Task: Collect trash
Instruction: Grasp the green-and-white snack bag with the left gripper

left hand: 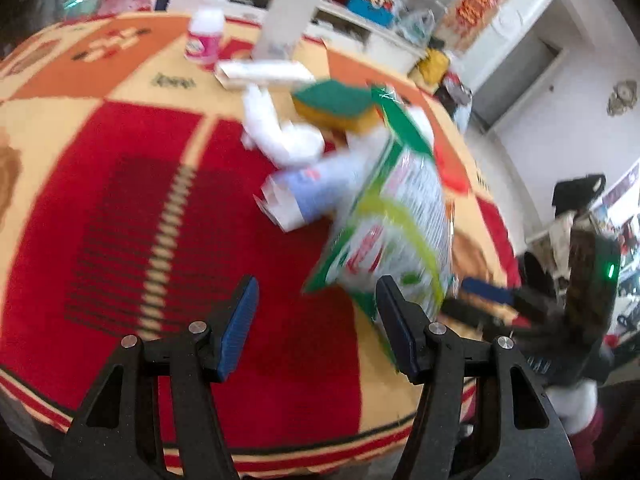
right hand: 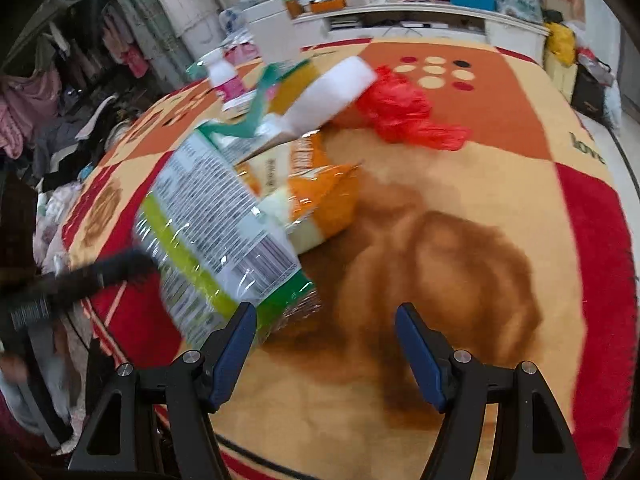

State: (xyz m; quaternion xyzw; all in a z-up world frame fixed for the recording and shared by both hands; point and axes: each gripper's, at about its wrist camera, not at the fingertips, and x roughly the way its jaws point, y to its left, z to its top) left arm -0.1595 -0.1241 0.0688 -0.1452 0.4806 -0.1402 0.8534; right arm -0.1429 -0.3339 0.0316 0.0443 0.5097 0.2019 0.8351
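A green and white plastic package (left hand: 394, 216) lies tilted on the patterned blanket, and also shows in the right wrist view (right hand: 220, 232). Around it lie a crumpled white tissue (left hand: 280, 136), a small open carton (left hand: 296, 196), a green and yellow sponge (left hand: 336, 106), an orange bag (right hand: 316, 196) and a red plastic bag (right hand: 404, 108). My left gripper (left hand: 318, 316) is open and empty, its right finger touching or just in front of the package. My right gripper (right hand: 326, 342) is open and empty, its left finger at the package's near corner.
A pink-labelled white bottle (left hand: 206, 28), a flat white box (left hand: 266, 74) and a tall white box (left hand: 290, 16) stand at the blanket's far side. A cluttered white shelf (right hand: 420, 20) runs behind. The blanket (right hand: 460, 260) drops off at its near edge.
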